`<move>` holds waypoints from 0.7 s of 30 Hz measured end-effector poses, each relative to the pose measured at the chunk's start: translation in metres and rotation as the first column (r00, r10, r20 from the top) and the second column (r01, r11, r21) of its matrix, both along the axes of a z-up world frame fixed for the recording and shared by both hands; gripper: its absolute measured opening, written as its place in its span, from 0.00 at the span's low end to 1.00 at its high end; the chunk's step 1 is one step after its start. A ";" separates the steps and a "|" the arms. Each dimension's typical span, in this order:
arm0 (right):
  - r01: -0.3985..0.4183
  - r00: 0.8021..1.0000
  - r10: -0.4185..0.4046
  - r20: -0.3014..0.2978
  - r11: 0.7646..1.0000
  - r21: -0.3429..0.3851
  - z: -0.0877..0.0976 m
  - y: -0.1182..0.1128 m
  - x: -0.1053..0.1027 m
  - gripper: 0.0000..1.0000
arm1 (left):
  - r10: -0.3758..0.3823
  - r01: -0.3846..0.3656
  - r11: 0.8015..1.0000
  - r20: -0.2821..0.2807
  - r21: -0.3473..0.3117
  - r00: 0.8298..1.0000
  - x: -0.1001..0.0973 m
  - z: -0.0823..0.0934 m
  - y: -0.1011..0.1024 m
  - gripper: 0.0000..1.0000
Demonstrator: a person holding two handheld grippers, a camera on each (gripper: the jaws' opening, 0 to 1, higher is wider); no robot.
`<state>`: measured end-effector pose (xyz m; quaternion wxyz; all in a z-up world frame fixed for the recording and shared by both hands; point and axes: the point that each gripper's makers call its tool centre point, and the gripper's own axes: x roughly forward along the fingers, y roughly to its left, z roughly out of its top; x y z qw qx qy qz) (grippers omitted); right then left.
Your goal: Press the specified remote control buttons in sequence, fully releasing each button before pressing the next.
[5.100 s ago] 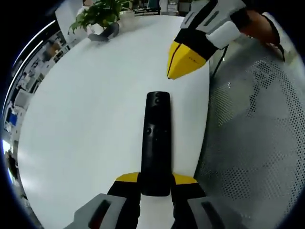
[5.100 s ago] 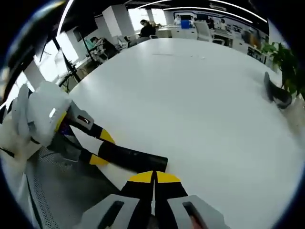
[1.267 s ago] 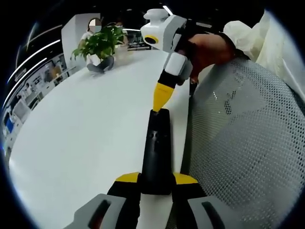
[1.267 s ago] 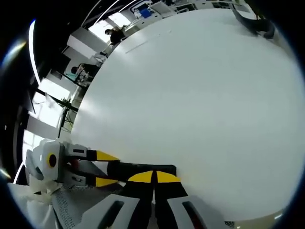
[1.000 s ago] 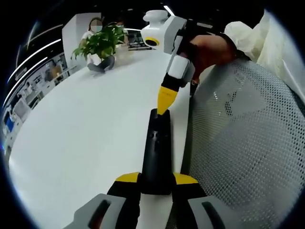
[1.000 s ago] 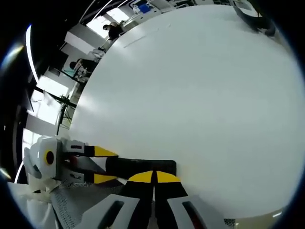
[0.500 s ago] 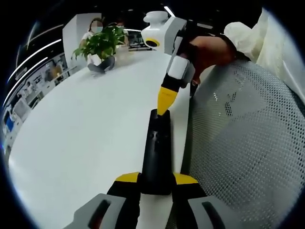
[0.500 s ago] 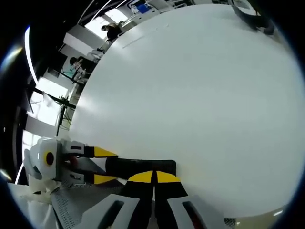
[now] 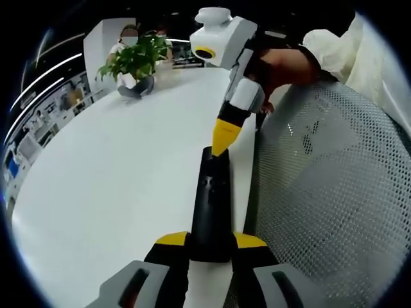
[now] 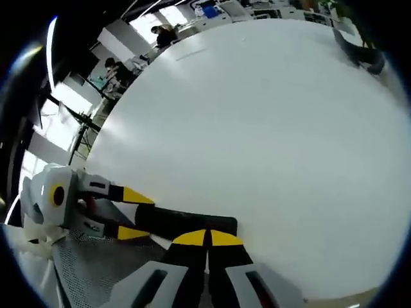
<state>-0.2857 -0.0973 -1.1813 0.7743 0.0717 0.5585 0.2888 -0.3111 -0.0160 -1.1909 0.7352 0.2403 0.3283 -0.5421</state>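
Observation:
A long black remote [image 9: 210,199] points away from me, and my left gripper [image 9: 210,241] is shut on its near end, a yellow jaw on each side. My right gripper [image 9: 224,137] reaches down from above with its yellow jaws shut, the tip resting on the remote's far end. In the right gripper view the shut right gripper [image 10: 207,239] sits just over the remote [image 10: 183,222]. There the left gripper [image 10: 133,213] comes in from the left, clamped on the remote's other end. A person's hand [image 9: 282,64] holds the right gripper.
The white table [image 9: 109,167] stretches to the left and far side. A potted plant [image 9: 138,56] and a dark curved object [image 9: 137,86] stand at its far end. A grey mesh chair back [image 9: 327,192] is close on the right. People sit at desks [image 10: 115,67] in the background.
Since five seconds ago the right gripper's tip came down onto the remote's far end. Over the last second it stays there, its body tipping slightly. The left gripper keeps its hold.

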 end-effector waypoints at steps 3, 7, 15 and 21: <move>0.001 1.000 0.000 -0.008 1.000 0.004 0.000 -0.001 0.000 0.00 | -0.001 0.001 1.000 0.000 0.000 1.000 0.000 0.000 0.000 0.25; 0.026 0.999 -0.025 -0.033 0.999 0.023 0.001 -0.001 0.000 0.00 | 0.000 0.000 1.000 0.000 0.000 1.000 0.000 0.000 0.000 0.25; 0.039 0.998 -0.037 -0.048 0.998 0.046 0.002 0.001 0.001 0.00 | 0.002 -0.002 1.000 0.001 -0.006 1.000 0.000 0.000 0.000 0.25; 0.020 0.998 -0.016 -0.055 0.997 0.071 0.002 0.008 0.000 0.00 | -0.001 0.001 1.000 0.003 -0.009 1.000 0.000 0.000 -0.002 0.25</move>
